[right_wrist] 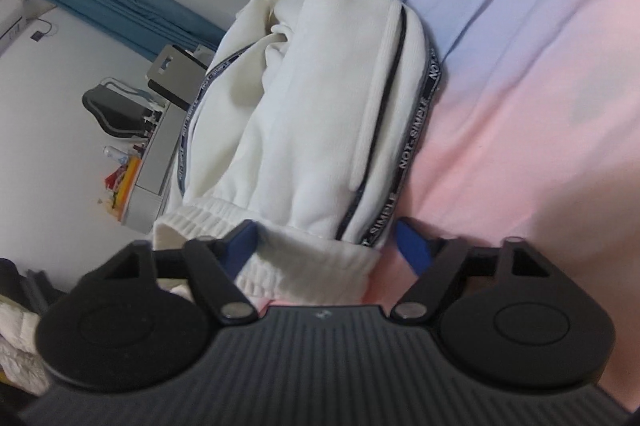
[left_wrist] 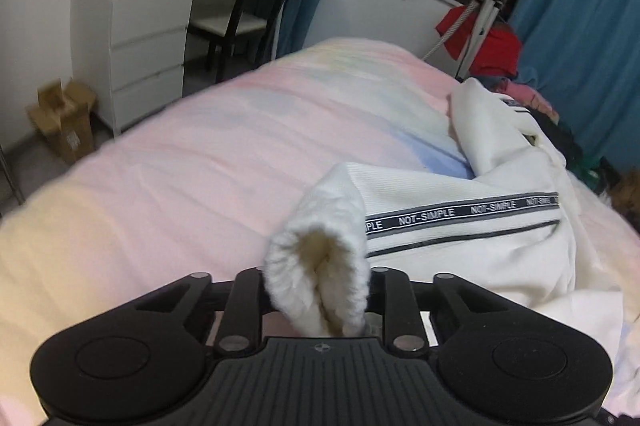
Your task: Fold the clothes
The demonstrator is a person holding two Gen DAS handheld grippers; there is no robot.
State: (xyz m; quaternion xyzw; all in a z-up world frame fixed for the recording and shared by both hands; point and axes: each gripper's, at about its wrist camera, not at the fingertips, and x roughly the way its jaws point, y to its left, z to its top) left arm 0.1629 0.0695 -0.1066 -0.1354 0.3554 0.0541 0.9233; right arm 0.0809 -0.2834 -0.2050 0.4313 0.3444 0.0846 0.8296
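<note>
fingers first: the left gripper [left_wrist: 320, 306] is clamped narrow on one ribbed cuff [left_wrist: 320, 266] of the white track pants [left_wrist: 480, 226], which bunches up between its arms. the right gripper [right_wrist: 324, 246] stands wide, blue fingers [right_wrist: 412, 246] on either side of the other cuff [right_wrist: 304, 258] but not pressing on it. the pants lie on the pink bed [left_wrist: 200, 166], long axis running away from both grippers toward the waist at the far end, the striped tape [right_wrist: 416, 130] following the leg. both cuffs sit at the near end, so the right hand looks ready to clamp.
</note>
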